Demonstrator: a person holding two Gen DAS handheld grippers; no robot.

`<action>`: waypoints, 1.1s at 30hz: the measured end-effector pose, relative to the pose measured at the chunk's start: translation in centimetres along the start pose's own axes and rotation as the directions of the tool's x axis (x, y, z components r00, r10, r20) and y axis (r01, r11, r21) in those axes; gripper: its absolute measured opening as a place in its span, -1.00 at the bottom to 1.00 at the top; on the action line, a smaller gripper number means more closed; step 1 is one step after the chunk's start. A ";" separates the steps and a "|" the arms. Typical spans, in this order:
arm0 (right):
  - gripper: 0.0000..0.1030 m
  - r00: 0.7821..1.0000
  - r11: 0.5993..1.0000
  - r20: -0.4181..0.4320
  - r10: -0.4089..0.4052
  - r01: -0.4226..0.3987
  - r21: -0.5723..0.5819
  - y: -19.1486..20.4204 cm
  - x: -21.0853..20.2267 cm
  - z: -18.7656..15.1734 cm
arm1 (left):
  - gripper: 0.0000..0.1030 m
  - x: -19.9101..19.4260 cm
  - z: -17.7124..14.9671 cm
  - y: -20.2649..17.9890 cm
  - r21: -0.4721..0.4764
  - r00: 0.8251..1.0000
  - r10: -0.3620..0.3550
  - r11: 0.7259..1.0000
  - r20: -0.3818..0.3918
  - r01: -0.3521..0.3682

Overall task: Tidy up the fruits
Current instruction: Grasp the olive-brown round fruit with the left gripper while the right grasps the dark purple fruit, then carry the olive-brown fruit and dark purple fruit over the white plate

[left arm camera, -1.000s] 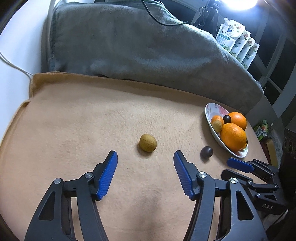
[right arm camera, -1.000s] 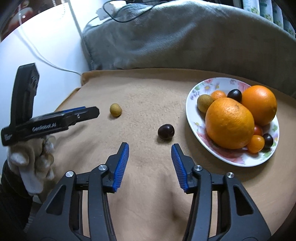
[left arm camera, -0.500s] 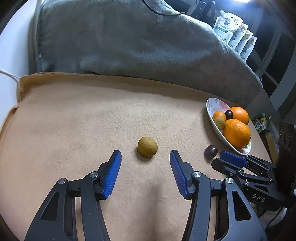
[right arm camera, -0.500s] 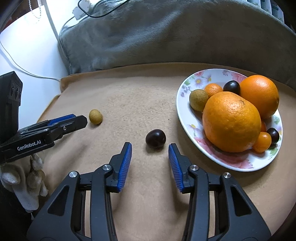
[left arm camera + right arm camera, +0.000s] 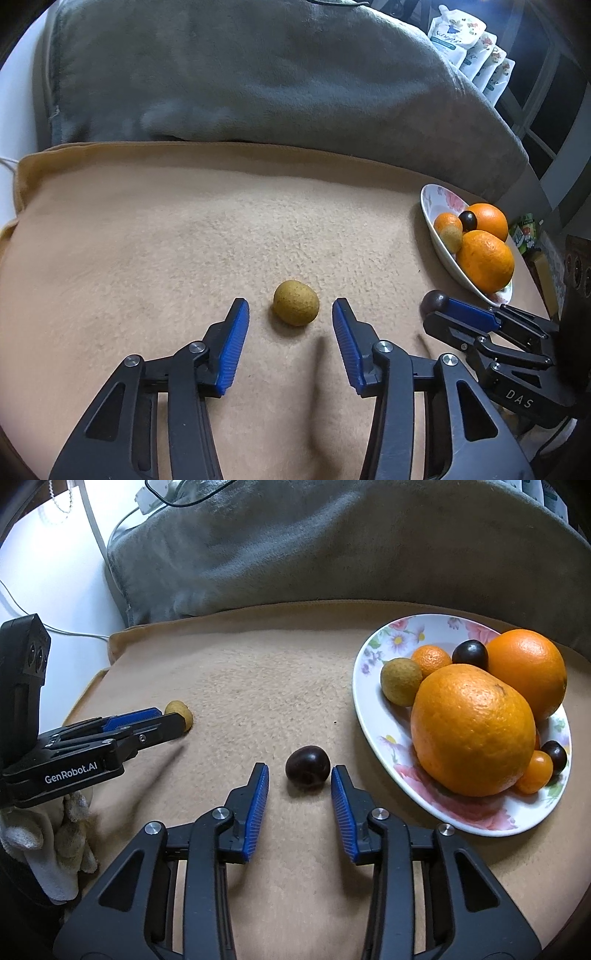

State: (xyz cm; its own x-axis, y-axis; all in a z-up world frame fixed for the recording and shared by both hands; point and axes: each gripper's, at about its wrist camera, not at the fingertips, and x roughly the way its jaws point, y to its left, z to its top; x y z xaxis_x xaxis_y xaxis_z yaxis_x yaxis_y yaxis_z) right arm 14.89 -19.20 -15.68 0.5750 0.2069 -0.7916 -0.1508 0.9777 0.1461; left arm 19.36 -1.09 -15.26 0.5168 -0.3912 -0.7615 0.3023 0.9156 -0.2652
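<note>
At twelve o'clock of your closing, still untouching left gripper (image 5: pixel 290 319) and right gripper (image 5: pixel 300 781), longan (image 5: pixel 296 302) and grape (image 5: pixel 307 767) are light; pinch gently across their middles.

Each hand-held gripper (image 5: pixel 290 325): black frame, ribbed blue pads, silver screws; white "GenRobot.AI" lettering; worn white glove (image 5: pixel 48 853).

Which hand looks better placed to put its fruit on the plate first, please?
Probably the right. Its gripper is closing around the dark fruit right beside the plate. The left gripper is closing around the tan fruit, farther from the plate.
</note>
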 end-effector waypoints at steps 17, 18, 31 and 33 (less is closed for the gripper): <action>-0.51 1.000 1.000 0.004 -0.015 0.015 0.001 0.2 1.3 0.5 | -0.45 1.7 0.6 -0.4 0.003 1.000 -0.001 1.000 -0.017 0.001; -0.52 1.000 1.000 0.005 -0.013 0.013 0.001 0.3 1.3 0.5 | -0.49 1.8 0.6 -0.4 0.006 1.000 -0.003 1.000 -0.017 0.003; -0.53 0.999 0.999 0.037 0.034 -0.034 -0.001 0.0 -0.3 0.2 | -0.51 0.3 0.4 -0.8 0.003 1.000 0.007 1.000 0.005 -0.007; -0.53 0.998 0.999 0.046 0.042 -0.041 -0.004 -0.1 -0.8 0.1 | -0.51 -0.1 0.4 -1.2 0.007 1.000 0.006 1.000 0.013 -0.006</action>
State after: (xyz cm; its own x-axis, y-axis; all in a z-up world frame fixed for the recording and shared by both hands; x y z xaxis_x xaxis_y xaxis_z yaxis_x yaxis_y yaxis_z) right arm 14.54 -19.46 -14.98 0.6047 0.2488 -0.7566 -0.1778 0.9682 0.1763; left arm 19.26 -2.15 -14.61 0.5289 -0.3869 -0.7554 0.3046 0.9173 -0.2566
